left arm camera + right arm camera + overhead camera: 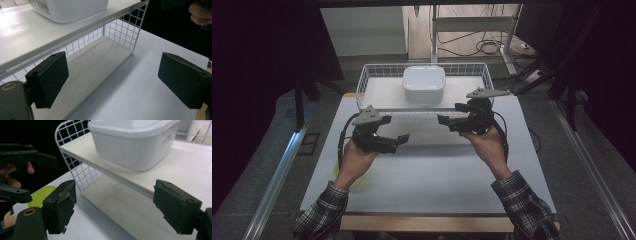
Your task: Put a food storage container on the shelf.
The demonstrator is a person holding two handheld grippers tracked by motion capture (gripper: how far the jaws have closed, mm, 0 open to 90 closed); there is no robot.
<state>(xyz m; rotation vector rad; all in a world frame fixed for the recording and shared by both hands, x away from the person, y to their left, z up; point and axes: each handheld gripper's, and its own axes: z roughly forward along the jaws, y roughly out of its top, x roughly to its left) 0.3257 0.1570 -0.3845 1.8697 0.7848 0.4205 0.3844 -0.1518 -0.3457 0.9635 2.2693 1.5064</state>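
- The white container (423, 85) sits on the wire rack's (362, 80) upper shelf, beyond both grippers.
- Left gripper (403, 139): jaws wide apart, empty, above the surface (437, 175).
- Right gripper (443, 120): jaws likewise spread, empty.

Table (437, 170): white top, wooden strip along the near edge.
Yellow lid (41, 194): flat, near the table's left edge.
Cables (487, 47): floor past the far edge.

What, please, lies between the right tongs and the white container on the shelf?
Nothing: in the right gripper view, only bare shelf board separates the open right tongs from the white container.
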